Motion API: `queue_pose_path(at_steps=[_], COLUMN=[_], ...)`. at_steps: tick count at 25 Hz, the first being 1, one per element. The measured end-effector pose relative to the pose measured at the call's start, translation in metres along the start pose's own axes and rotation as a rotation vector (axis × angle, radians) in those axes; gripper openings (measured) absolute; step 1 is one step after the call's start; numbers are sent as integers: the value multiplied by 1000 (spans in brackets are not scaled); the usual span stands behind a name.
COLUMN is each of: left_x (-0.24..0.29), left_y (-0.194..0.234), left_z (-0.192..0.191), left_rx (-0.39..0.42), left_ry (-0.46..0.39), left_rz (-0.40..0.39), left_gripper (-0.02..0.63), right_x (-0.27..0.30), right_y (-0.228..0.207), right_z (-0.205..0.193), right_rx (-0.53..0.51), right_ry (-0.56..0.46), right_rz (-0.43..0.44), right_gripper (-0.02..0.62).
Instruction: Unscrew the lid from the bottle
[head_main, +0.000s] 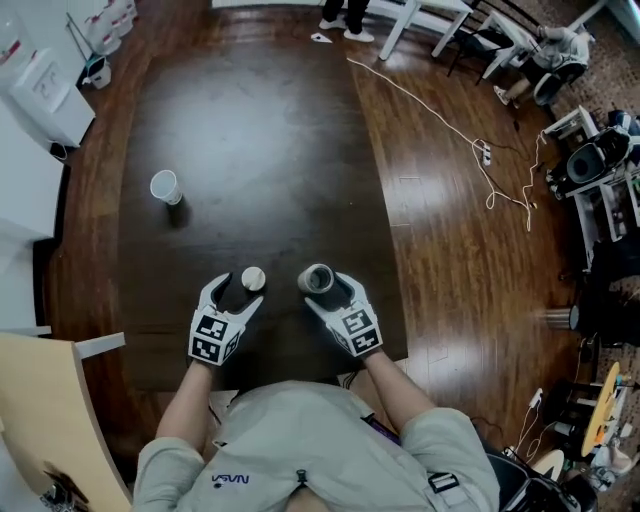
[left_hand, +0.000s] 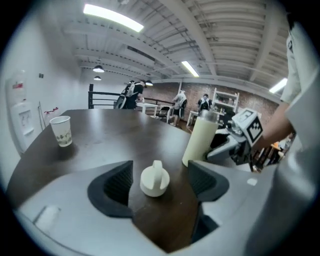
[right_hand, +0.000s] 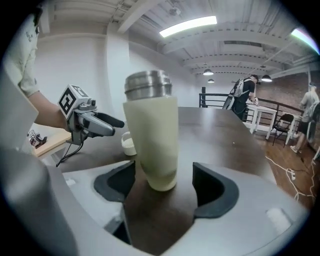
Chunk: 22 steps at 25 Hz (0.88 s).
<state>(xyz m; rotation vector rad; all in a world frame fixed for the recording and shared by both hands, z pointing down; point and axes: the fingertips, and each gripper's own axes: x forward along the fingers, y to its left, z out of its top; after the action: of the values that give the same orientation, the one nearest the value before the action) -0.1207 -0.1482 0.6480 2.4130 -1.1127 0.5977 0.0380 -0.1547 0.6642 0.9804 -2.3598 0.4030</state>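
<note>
A cream bottle (right_hand: 152, 135) with a bare steel neck stands upright on the dark table (head_main: 260, 150). My right gripper (right_hand: 164, 186) is open around its base, with a gap at each pad. In the head view the bottle (head_main: 318, 279) shows its open top, with the right gripper (head_main: 328, 292) just behind it. The white lid (left_hand: 154, 181) rests on the table by itself, between the jaws of my open left gripper (left_hand: 161, 176), which do not touch it. From above, the lid (head_main: 253, 279) lies left of the bottle, within the left gripper (head_main: 238, 290).
A white paper cup (head_main: 165, 186) stands alone at the table's far left. The table's near edge runs just under both hands. A white cable (head_main: 450, 130) trails over the wooden floor to the right. A pale wooden board (head_main: 50, 420) sits at the lower left.
</note>
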Motion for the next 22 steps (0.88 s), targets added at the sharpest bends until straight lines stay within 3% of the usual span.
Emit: queue_pose_path(at_steps=[3,6,10,13,22], left_x=[-34,-64,-89,-101,-124], left_y=[-9,-14,-25,-37,-80], left_z=[9,24,42,51,70], left_rx=[-70,-112,-95,-58,-57], left_ry=[-102,-193,-279,-319,-378], left_rz=[32,79,92,80,-4], left_gripper=[284,191,13,3,3], right_x=[-33,-69,-99,-111,-142], right_y=[6,21,47,70,105], right_z=[-8,11,55,82,123], right_rx=[79,154,150,111,104], right_ry=[-34,-134,-256,-310,-372], right_rz=[-31,-75,-139,-160,-187], right_gripper=[350,333,109,2,0])
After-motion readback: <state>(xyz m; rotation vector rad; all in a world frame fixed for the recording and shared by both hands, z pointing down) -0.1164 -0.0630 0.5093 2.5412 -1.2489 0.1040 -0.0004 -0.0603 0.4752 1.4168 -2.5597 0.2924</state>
